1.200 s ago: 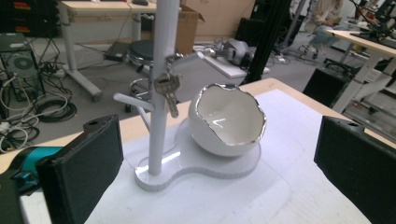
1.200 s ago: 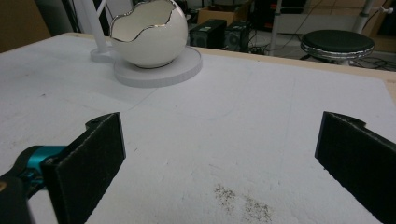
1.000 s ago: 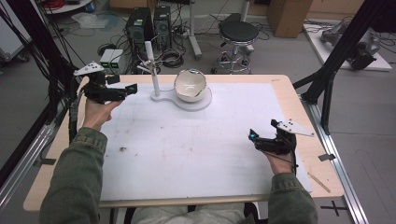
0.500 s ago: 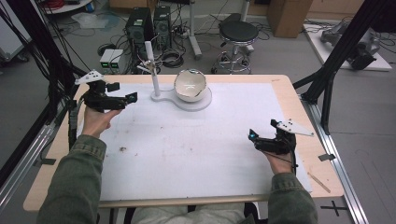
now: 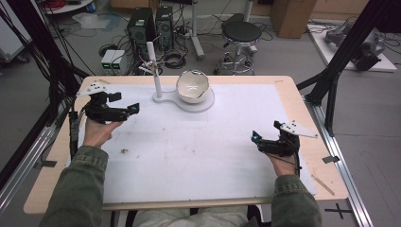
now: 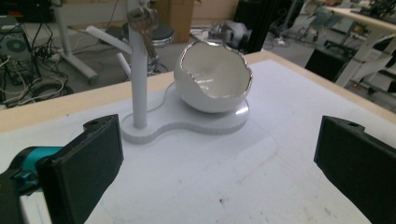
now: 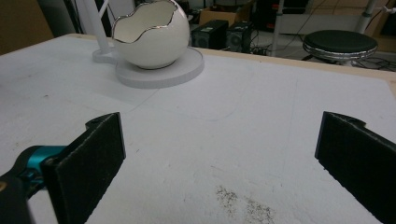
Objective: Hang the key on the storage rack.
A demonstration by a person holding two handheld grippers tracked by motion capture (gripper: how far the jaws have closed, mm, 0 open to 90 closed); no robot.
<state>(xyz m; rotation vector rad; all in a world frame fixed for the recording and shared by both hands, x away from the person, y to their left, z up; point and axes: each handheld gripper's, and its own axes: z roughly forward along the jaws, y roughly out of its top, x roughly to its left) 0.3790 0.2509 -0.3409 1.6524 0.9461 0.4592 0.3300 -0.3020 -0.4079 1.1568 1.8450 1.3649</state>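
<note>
A white egg-shaped bowl [image 5: 192, 87] with a silver jagged rim sits on a flat white base [image 5: 204, 105] at the back middle of the table. A thin white post [image 5: 155, 75] rises from the base's left end, and a key [image 6: 142, 25] hangs near its top. My left gripper [image 5: 126, 103] is held open at the table's left, left of the post, its jaws pointing right. In the left gripper view its jaws frame the bowl [image 6: 212, 79]. My right gripper [image 5: 265, 133] is open and empty at the right, low over the mat, with the bowl [image 7: 152, 37] far ahead.
A white mat [image 5: 198, 156] covers most of the wooden table [image 5: 312, 156]. It has small dark specks [image 5: 125, 151] at the left and dirt marks [image 7: 243, 200] near my right gripper. Beyond the table are a stool [image 5: 242, 33], computer towers [image 5: 142, 23] and floor cables.
My left gripper has drifted a little toward the table's front edge, away from the post. The right gripper has not moved.
</note>
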